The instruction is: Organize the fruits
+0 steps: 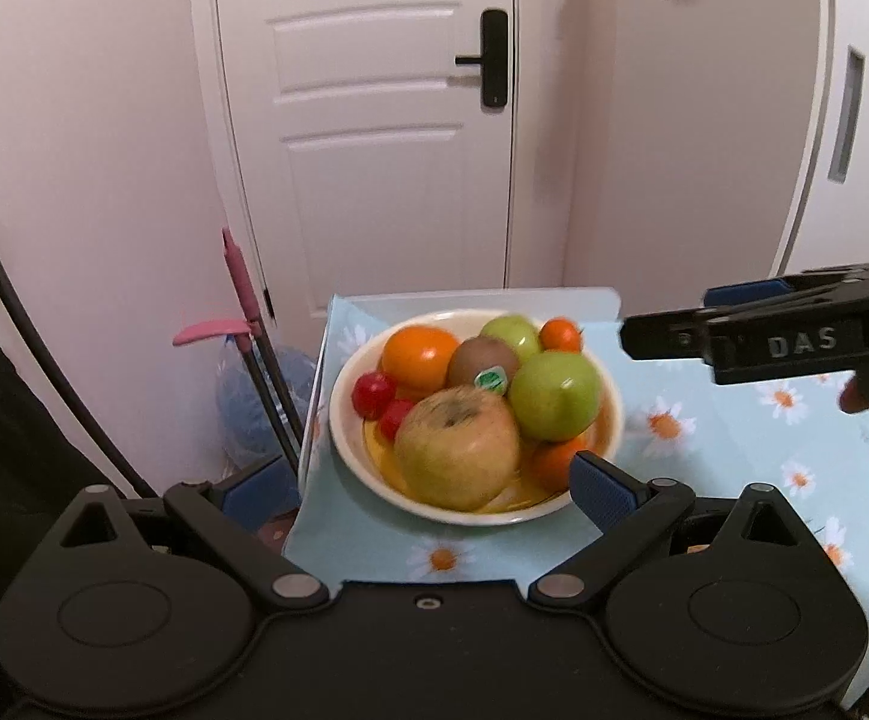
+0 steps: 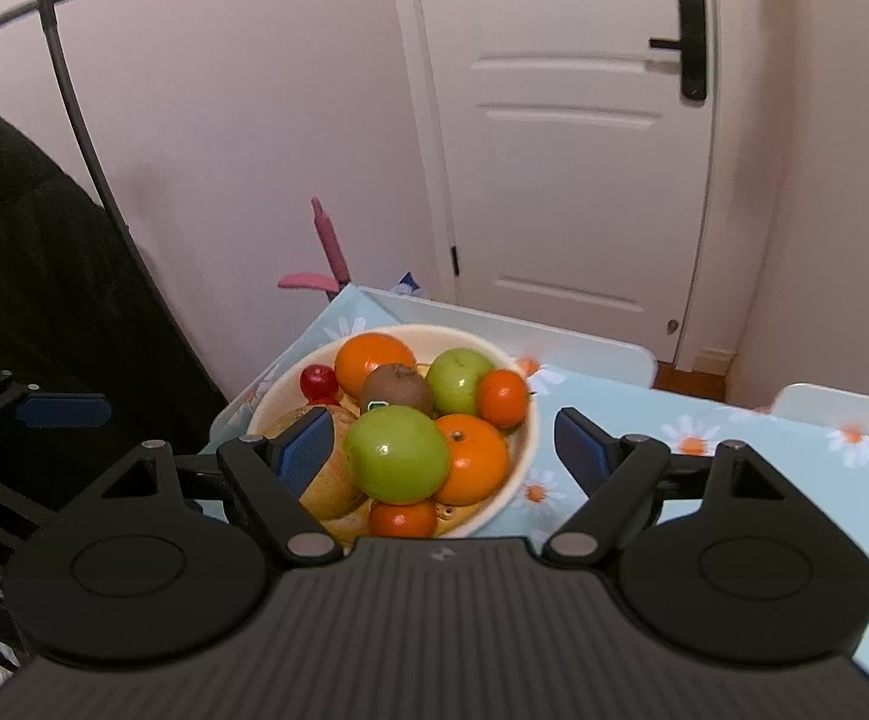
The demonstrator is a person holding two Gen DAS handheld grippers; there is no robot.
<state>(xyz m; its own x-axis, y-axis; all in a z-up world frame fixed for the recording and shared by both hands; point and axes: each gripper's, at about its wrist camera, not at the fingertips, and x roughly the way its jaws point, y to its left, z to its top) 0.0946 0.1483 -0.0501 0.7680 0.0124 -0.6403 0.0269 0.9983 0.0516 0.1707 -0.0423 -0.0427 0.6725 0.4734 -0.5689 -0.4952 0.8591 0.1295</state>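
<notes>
A cream bowl (image 1: 482, 517) (image 2: 521, 468) full of fruit sits on the table's left end. It holds a yellow apple (image 1: 458, 450), two green apples (image 1: 554, 396) (image 2: 395, 453), a kiwi (image 1: 482, 363) (image 2: 395, 390), oranges (image 1: 419, 354) (image 2: 473, 456), small tangerines (image 2: 500, 397) and red cherry tomatoes (image 1: 373, 393) (image 2: 317, 383). My left gripper (image 1: 416, 486) is open and empty just before the bowl. My right gripper (image 2: 443, 450) is open and empty, its fingers either side of the big green apple and orange, above the bowl. In the left wrist view it comes in from the right (image 1: 662, 339).
The table (image 1: 704, 450) (image 2: 734, 456) has a light blue daisy cloth, with its left edge next to the bowl. A pink-handled mop (image 1: 242, 300) and a plastic bag (image 1: 254, 396) stand left of the table. A white door (image 1: 374, 120) is behind. A white chair back (image 2: 842, 405) is at the right.
</notes>
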